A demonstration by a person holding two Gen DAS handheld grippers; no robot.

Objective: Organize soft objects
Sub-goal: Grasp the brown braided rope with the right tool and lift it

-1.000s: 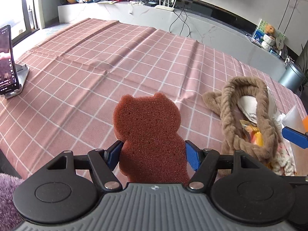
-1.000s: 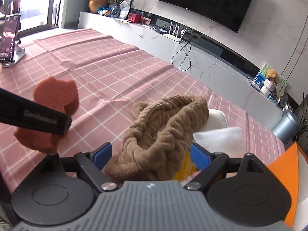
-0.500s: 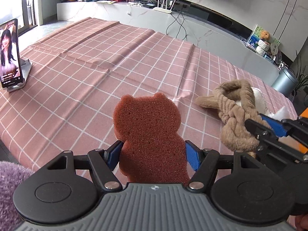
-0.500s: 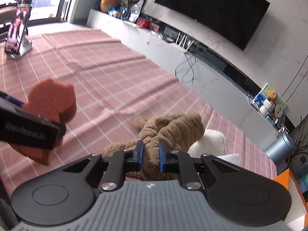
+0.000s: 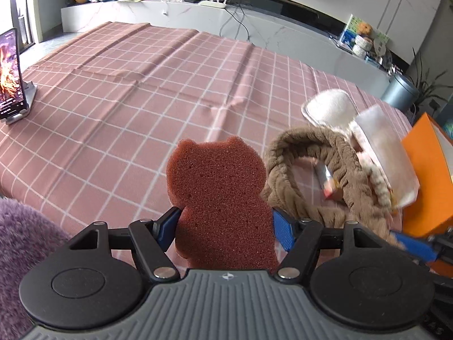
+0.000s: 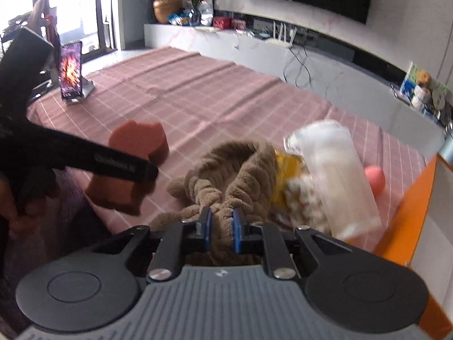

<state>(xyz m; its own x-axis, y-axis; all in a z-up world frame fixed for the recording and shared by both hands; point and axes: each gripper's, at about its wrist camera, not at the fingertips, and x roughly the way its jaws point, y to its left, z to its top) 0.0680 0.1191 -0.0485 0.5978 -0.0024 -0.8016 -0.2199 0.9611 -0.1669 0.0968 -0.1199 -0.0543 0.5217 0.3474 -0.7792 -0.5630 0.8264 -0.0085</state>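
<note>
The right gripper [image 6: 221,233] has just closed: a second ago its fingers stood wide on either side of the tan braided plush headband [image 6: 232,167], and now they are clenched tight on a bunched fold of it. In the left wrist view the headband's loop is pulled up and stretched toward the right gripper, where a second ago it lay slack over the pile. That uncovers what was beneath: a white fleecy pad [image 5: 329,106], a clear plastic packet [image 6: 337,175] holding pale knitted pieces, something yellow [image 6: 286,167] and, further right, a pink ball [image 6: 375,180] beside the orange box [image 6: 407,218].

The left gripper [image 5: 225,231] is unchanged in its grip; its blue fingers [image 5: 280,233] press both flanks of the brown bear-shaped foam sponge [image 5: 218,198], held upright above the pink checked cloth [image 5: 127,99] on the counter. A phone on a stand [image 5: 10,70] sits at the far left edge.

So 2 soft items are now in hand, 1 per gripper. I judge the headband is secured for carrying, probably toward the orange box, though the packet leaning against it may be dragged along.
</note>
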